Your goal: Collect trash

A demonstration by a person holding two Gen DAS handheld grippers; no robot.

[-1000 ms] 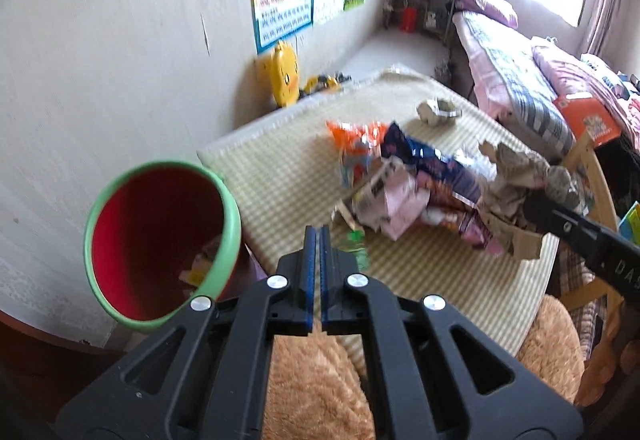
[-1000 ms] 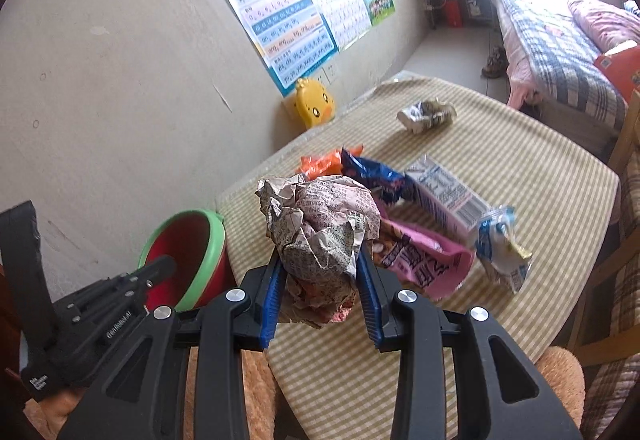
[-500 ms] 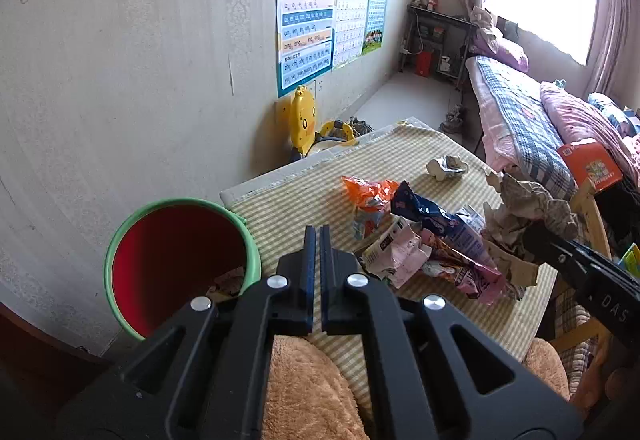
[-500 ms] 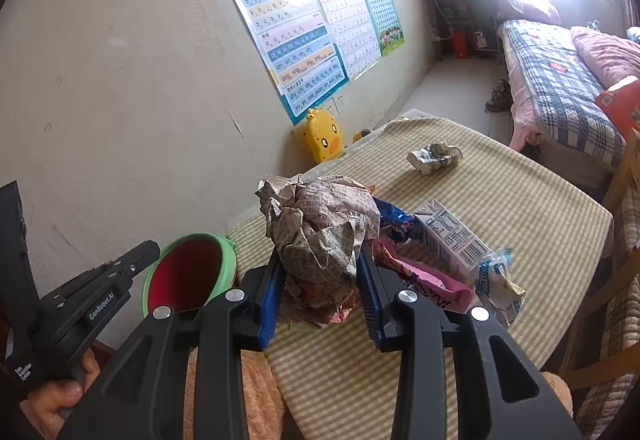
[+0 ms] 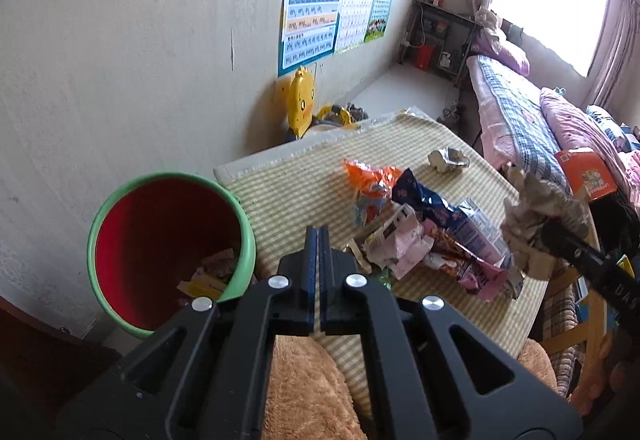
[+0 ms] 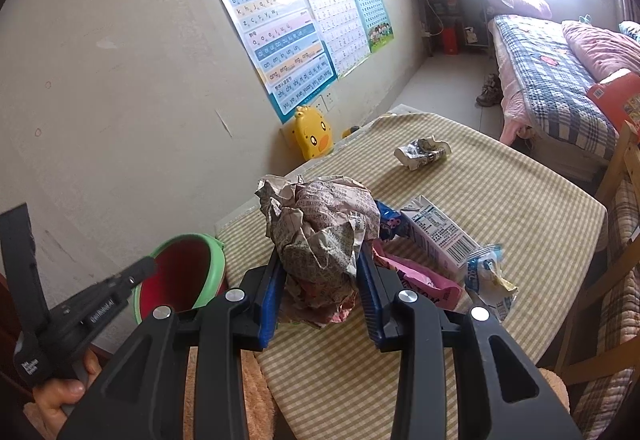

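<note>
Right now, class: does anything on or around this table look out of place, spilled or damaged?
Yes. Snack wrappers and a flattened carton lie heaped on the checked table, with one crumpled paper scrap lying apart near the far edge. The red bin holds only a few pieces. The right gripper holds a crumpled newspaper ball.

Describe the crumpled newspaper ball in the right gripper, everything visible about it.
The newspaper ball is a loosely crumpled wad of thin, greyish-tan printed paper, covered in small dense text, with a reddish patch at its lower end. Its folds jut out unevenly, wider at the top. The right gripper holds it, blue-padded jaws pressing its lower half from both sides, lifted above the checked tablecloth. The left wrist view shows it raised beside the wrapper pile.
</note>
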